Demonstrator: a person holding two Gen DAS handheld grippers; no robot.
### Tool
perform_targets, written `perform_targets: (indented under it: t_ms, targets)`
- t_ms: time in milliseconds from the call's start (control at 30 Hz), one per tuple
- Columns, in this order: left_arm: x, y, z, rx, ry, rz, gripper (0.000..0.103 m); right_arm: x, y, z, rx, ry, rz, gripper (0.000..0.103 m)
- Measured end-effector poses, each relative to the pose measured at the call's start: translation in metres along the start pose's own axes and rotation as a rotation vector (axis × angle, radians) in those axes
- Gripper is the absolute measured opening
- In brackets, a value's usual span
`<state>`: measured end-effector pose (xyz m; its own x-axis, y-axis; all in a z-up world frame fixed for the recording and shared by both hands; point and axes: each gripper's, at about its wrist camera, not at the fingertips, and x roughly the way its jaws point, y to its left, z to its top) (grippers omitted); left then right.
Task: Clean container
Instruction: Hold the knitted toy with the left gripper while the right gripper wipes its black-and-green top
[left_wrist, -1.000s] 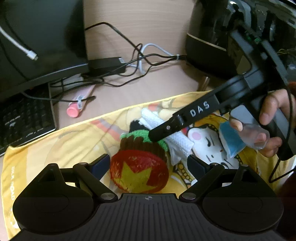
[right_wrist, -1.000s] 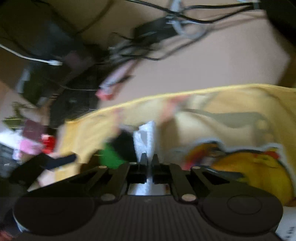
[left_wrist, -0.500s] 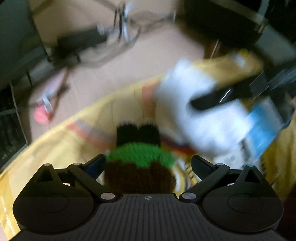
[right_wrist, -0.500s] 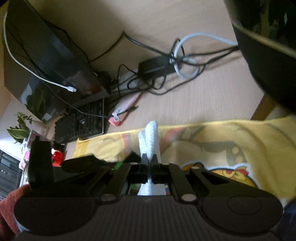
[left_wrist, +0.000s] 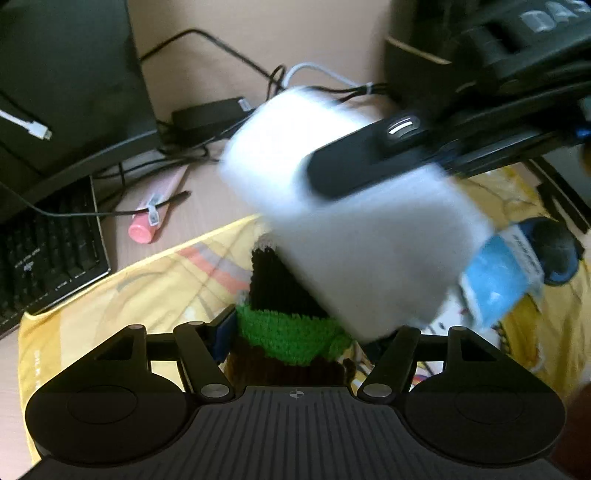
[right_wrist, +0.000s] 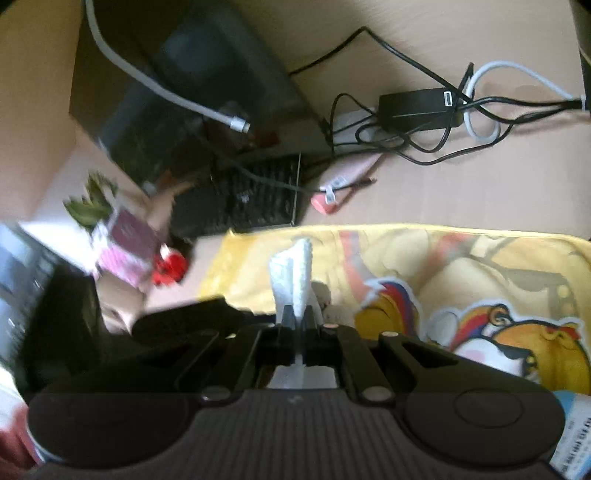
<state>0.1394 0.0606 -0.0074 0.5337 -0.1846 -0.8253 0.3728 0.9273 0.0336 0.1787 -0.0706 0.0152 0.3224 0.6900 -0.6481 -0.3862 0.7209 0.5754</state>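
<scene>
Left gripper (left_wrist: 295, 334) has its fingers set wide around the container (left_wrist: 284, 325), a crocheted thing with a brown body, a green band and a black top, sitting right at the near edge of the left wrist view over the yellow cartoon towel (left_wrist: 122, 295). Whether the pads actually press its sides, I cannot tell, and nothing of its inside is visible. Right gripper (right_wrist: 295, 325) is pinched tight on a folded white cloth (right_wrist: 293, 280), which sticks up between the fingers. From the left camera that cloth (left_wrist: 351, 229) is a big white blur just above and behind the container's black top, overlapping it. A blue-labelled packet (left_wrist: 502, 273) shows beside the cloth. Behind on the desk (right_wrist: 461, 192): a black keyboard (left_wrist: 44, 258), a pink tube (left_wrist: 155, 210) and tangled cables (right_wrist: 424, 140).
</scene>
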Motion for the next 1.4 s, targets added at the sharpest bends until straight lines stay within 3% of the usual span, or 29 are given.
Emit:
perform_targets:
  t_ms: [167,300,433,667,733,800,933,967,1133,1233,1333,1400]
  targets:
    - [-0.010,-0.003,-0.008,-0.028,-0.015,-0.018,0.071,-0.010,0.003,-0.021,-0.097,0.016,-0.112,0.004]
    - [-0.010,-0.011,-0.014,0.002,-0.037,-0.004,0.071,-0.019,-0.010,-0.028,-0.055,0.003,-0.170,0.004]
    - [-0.011,-0.012,-0.021,0.008,-0.111,0.014,0.070,-0.035,-0.021,-0.028,-0.005,-0.038,-0.179,0.004]
    - [-0.039,-0.010,-0.038,-0.036,-0.361,-0.014,0.069,-0.042,-0.026,-0.023,0.060,-0.060,-0.114,0.004]
    - [-0.034,-0.012,-0.045,-0.006,-0.324,-0.028,0.069,-0.041,-0.019,-0.019,0.046,-0.066,-0.101,0.004]
    - [-0.026,-0.013,-0.052,0.003,-0.271,-0.022,0.069,-0.043,-0.012,-0.014,0.064,-0.072,-0.019,0.004]
    - [-0.026,-0.015,-0.053,0.011,-0.263,-0.015,0.069,-0.048,0.005,-0.006,0.083,-0.075,0.182,0.004]
    - [-0.026,-0.015,-0.051,0.008,-0.264,-0.016,0.069,-0.045,0.009,-0.007,0.069,-0.066,0.197,0.004]
    - [-0.025,-0.016,-0.044,0.000,-0.270,-0.029,0.070,-0.023,0.019,-0.019,-0.070,-0.013,0.008,0.004]
    - [-0.021,-0.016,-0.040,0.005,-0.260,-0.044,0.070,-0.022,0.006,-0.019,-0.031,-0.020,-0.019,0.005]
    - [-0.019,-0.018,-0.040,0.026,-0.246,-0.046,0.071,-0.018,-0.004,-0.017,-0.045,-0.019,-0.109,0.005]
    - [-0.020,-0.017,-0.041,0.038,-0.241,-0.041,0.071,-0.009,-0.013,-0.017,-0.035,0.004,-0.148,0.011]
